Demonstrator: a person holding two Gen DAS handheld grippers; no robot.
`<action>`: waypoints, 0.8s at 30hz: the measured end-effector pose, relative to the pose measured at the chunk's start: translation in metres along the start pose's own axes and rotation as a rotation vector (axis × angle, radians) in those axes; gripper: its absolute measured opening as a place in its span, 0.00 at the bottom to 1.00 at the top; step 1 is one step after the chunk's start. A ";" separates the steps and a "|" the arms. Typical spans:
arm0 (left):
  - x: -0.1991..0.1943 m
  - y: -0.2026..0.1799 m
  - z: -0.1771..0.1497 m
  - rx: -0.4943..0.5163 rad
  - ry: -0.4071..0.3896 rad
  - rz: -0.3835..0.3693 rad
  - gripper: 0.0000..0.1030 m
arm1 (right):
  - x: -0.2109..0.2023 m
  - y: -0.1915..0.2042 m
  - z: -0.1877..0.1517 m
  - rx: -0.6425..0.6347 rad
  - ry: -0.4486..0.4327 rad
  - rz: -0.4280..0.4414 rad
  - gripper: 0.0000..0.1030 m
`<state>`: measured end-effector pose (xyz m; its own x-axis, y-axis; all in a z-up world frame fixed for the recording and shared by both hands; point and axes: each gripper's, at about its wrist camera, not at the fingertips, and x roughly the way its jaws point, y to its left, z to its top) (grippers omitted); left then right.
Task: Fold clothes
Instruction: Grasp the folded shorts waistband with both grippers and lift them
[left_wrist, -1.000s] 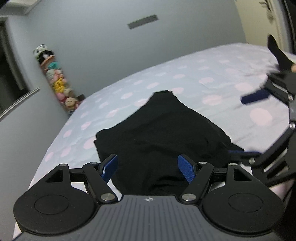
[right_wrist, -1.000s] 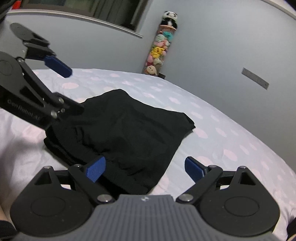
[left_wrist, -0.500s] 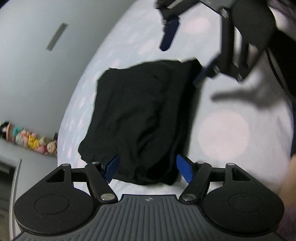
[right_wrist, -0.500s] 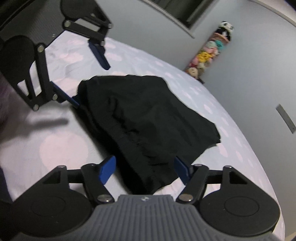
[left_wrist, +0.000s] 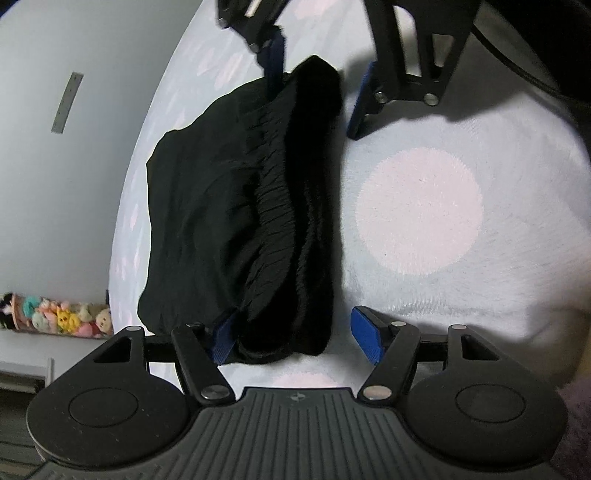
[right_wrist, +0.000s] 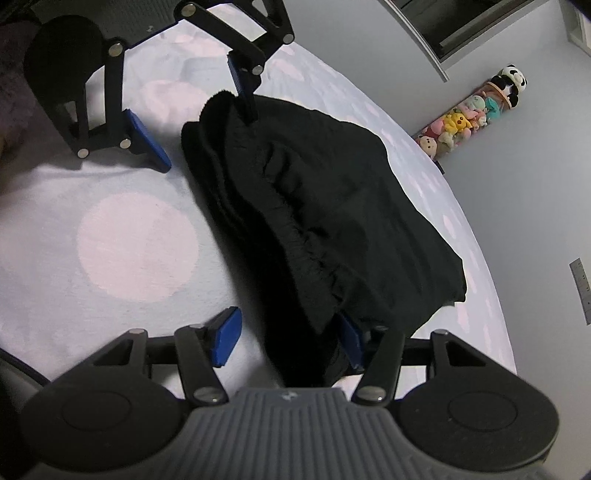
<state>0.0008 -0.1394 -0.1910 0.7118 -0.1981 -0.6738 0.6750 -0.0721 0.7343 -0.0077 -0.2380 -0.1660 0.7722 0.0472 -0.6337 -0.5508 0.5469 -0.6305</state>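
Observation:
A black folded garment (left_wrist: 240, 206) with a gathered elastic waistband lies on the bed; it also shows in the right wrist view (right_wrist: 325, 214). My left gripper (left_wrist: 295, 341) is open, its blue pads straddling one end of the waistband edge. My right gripper (right_wrist: 288, 339) is open and straddles the other end of that edge. Each gripper shows in the other's view: the right gripper (left_wrist: 317, 85) at the top, the left gripper (right_wrist: 201, 122) at the upper left. No pad pinches the cloth.
The bed sheet (left_wrist: 421, 214) is pale lilac with pink dots. A grey wall (left_wrist: 74, 147) runs along the bed's far side. A clear tube of plush toys (right_wrist: 476, 110) stands by the wall.
Both grippers have come down and closer to the garment, from hovering above it to straddling the two ends of its waistband edge. Both stay open.

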 end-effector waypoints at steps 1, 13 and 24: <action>0.001 -0.001 0.001 0.010 -0.004 0.011 0.64 | 0.002 0.001 0.001 -0.006 0.003 -0.007 0.58; 0.015 -0.015 0.007 0.090 -0.001 0.154 0.32 | 0.003 0.014 0.007 -0.055 0.015 -0.089 0.57; -0.021 0.050 0.003 -0.261 -0.032 0.022 0.16 | -0.004 0.034 0.014 -0.123 -0.003 -0.185 0.63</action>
<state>0.0189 -0.1421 -0.1398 0.7231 -0.2275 -0.6522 0.6897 0.1863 0.6997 -0.0250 -0.2078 -0.1787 0.8646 -0.0417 -0.5008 -0.4340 0.4406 -0.7859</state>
